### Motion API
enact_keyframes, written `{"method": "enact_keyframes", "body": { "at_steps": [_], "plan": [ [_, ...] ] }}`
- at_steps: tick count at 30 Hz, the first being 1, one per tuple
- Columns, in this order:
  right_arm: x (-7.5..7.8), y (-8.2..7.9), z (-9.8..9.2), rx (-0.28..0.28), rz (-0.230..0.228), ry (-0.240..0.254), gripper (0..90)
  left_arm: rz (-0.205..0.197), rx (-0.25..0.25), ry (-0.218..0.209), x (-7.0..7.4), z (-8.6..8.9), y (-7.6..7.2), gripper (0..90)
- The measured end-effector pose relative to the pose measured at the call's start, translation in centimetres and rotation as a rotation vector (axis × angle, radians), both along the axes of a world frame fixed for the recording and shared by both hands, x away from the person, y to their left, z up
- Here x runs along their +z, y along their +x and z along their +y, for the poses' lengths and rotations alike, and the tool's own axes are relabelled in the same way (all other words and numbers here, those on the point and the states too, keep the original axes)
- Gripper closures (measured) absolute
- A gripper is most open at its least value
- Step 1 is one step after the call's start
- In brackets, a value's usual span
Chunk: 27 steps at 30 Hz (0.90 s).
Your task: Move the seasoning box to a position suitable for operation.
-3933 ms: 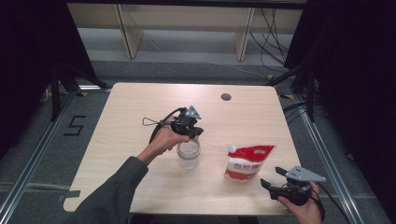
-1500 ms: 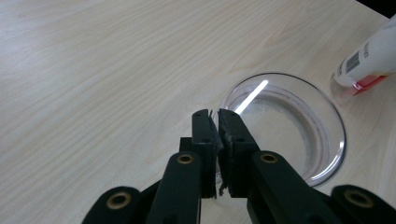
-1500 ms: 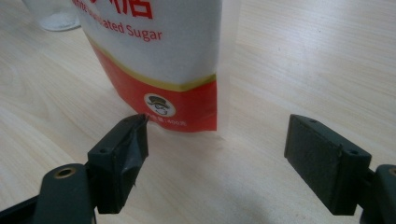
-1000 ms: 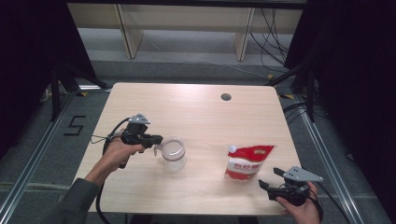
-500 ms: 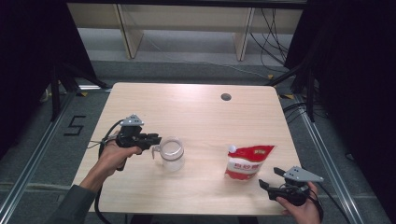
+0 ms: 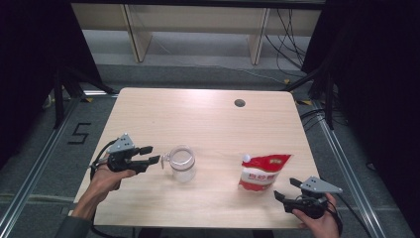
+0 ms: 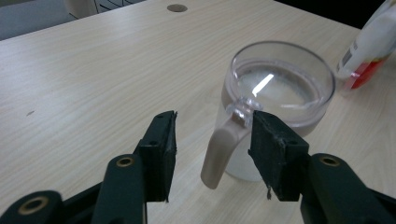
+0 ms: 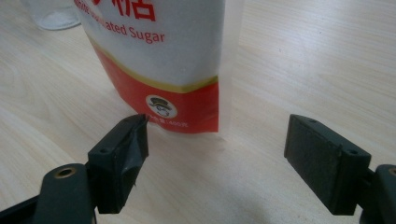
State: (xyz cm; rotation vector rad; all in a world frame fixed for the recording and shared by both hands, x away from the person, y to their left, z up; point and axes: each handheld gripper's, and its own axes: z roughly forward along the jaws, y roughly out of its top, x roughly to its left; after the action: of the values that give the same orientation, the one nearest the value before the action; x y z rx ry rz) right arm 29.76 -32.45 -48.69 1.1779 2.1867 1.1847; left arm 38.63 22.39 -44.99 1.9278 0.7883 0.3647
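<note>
1. The left tongs at lower left of the high view stood parted, empty, their jaws either side of the handle of a clear mug.
2. The right tongs at lower right gaped wide, gripping nothing.
3. A red-and-white sugar bag lay on the surface just beyond them.

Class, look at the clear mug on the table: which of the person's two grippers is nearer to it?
Left. The left gripper is right at the clear mug, its open jaws either side of the handle. The right gripper sits far across the table, by the sugar pouch.
</note>
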Motion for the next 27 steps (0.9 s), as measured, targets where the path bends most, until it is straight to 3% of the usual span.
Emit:
{"method": "enact_keyframes", "body": {
  "at_steps": [5, 14, 15, 19, 20, 22, 27],
  "plan": [
    [0.0, 0.0, 0.1, 0.004, 0.009, 0.002, 22.5, -0.006, -0.017, 0.028, -1.6, -0.3, 0.0, 49.0],
    [0.0, -0.1, 0.1, 0.003, 0.014, 0.003, 22.5, 0.01, -0.044, 0.067, -3.0, -1.3, 0.4, 48.5],
    [0.0, 0.0, 0.0, 0.005, 0.001, -0.002, 22.5, -0.004, -0.056, 0.081, -3.3, -1.5, 0.7, 48.6],
    [0.0, 0.0, 0.0, 0.006, 0.001, -0.002, 22.5, 0.008, -0.059, 0.093, -3.4, -1.7, 1.0, 50.0],
    [0.0, 0.0, 0.0, 0.005, 0.002, -0.002, 22.5, 0.014, -0.043, 0.078, -3.6, -1.8, 1.0, 52.3],
    [0.0, -0.1, 0.1, 0.004, 0.015, 0.002, 22.5, 0.006, -0.062, 0.091, -3.5, -1.8, 1.3, 54.4],
    [0.0, -0.1, 0.1, 0.001, 0.009, 0.005, 22.6, -0.001, -0.083, 0.078, -3.5, -2.0, 1.8, 58.8]
  ]
}}
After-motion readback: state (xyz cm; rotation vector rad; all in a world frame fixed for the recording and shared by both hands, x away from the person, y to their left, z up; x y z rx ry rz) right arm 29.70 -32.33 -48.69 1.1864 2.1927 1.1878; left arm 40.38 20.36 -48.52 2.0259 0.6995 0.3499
